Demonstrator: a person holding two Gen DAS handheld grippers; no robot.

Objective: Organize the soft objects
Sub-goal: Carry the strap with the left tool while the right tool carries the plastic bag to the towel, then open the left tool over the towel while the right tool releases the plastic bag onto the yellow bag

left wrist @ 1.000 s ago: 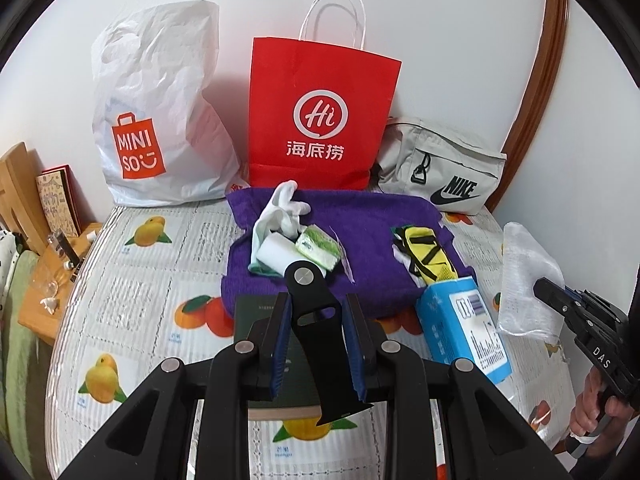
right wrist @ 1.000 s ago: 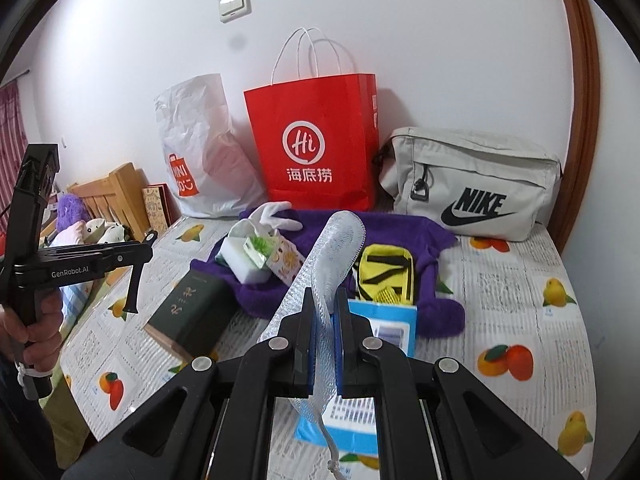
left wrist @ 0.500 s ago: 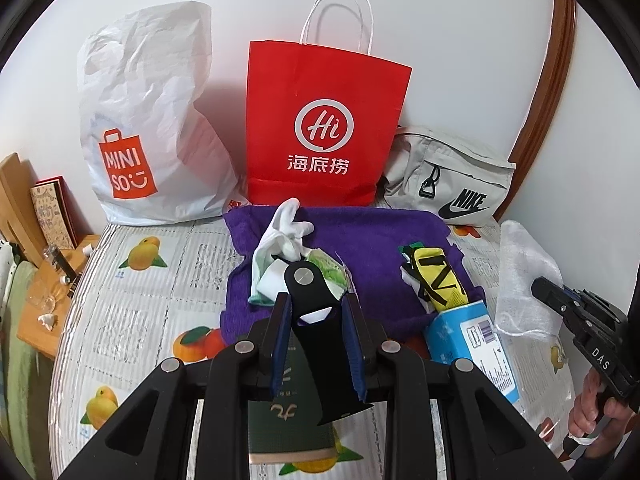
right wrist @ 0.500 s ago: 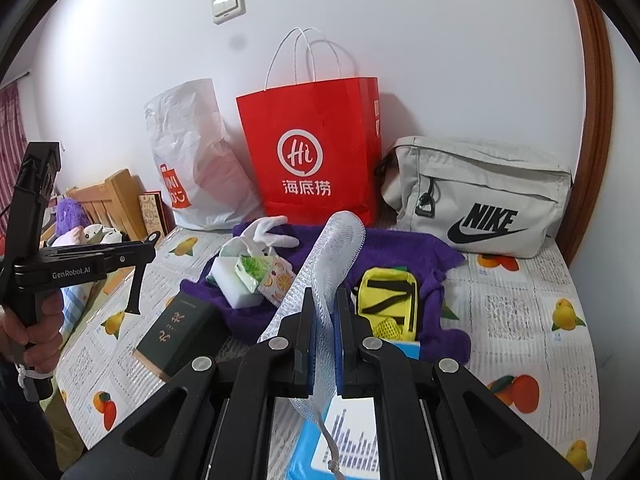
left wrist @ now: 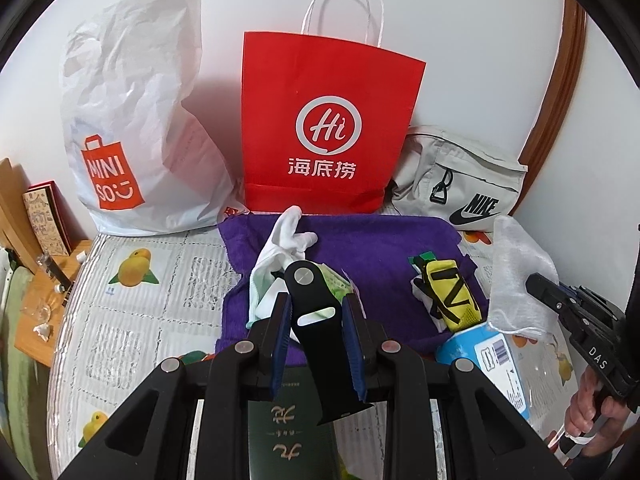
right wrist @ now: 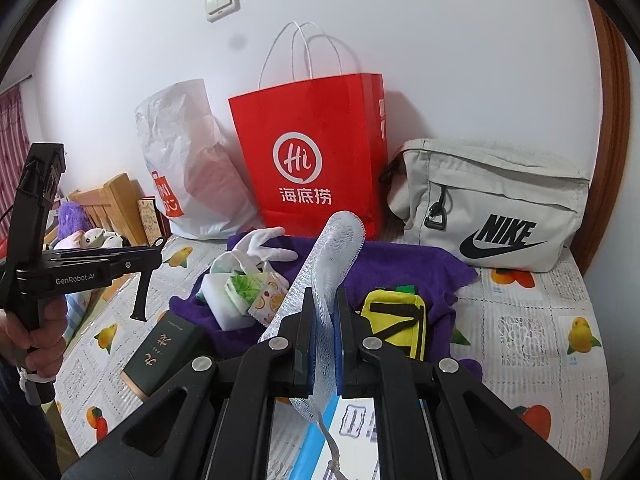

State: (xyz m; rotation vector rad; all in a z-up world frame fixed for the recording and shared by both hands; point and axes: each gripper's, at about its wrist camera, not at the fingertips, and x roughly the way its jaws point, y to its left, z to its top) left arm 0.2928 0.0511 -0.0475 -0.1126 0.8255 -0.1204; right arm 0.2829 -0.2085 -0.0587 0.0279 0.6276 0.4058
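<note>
We hold the left gripper [left wrist: 316, 316] with its jaws clamped on a black strap [left wrist: 316, 320], a flat band with a round stud near its top and a slot in the middle, standing upright between the blue pads. We hold the right gripper [right wrist: 322, 336] with its jaws pressed together on a white mesh pouch [right wrist: 332, 256], which sticks up past the fingertips and trails a drawstring below.

Both grippers hang over a bed with a fruit-print cover [right wrist: 532, 320]. A purple towel [left wrist: 380, 248] lies spread on it. On the towel sit a white glove [left wrist: 288, 240], a white sponge block [right wrist: 218, 300], a small fruit-patterned packet [right wrist: 266, 300] and a yellow pouch with black straps [right wrist: 396, 316]. A dark green box with gold characters [right wrist: 164, 352] lies at the towel's near left edge. A blue and white box [left wrist: 496, 364] lies at the near right edge.

Against the wall stand a white Miniso bag [left wrist: 132, 120], a red paper bag [left wrist: 328, 128] and a grey Nike bag [right wrist: 492, 204]. A hand [right wrist: 36, 332] grips the left gripper's handle.
</note>
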